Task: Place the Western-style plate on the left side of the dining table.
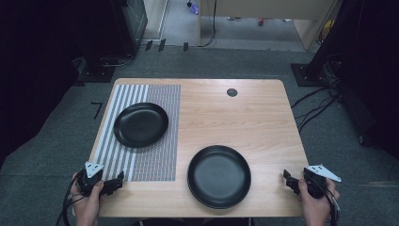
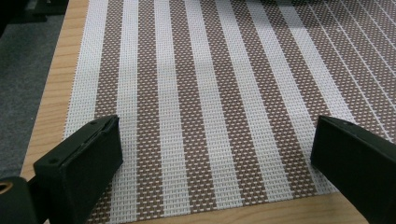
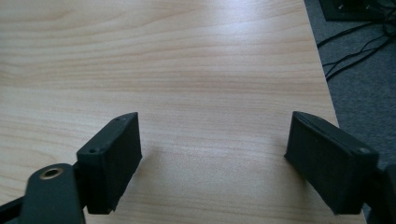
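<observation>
Both grippers' fingers stand wide open, empty; left gripper [image 1: 110,184] over the striped mat [image 1: 141,160], right gripper [image 1: 292,181] at the tabletop's [image 1: 244,113] right edge; the near plate [image 1: 219,176] between them may slide under a shallow rim pinch.

Each black claw [image 1: 117,181] carries a grey three-cornered plate and a trailing cable.
</observation>
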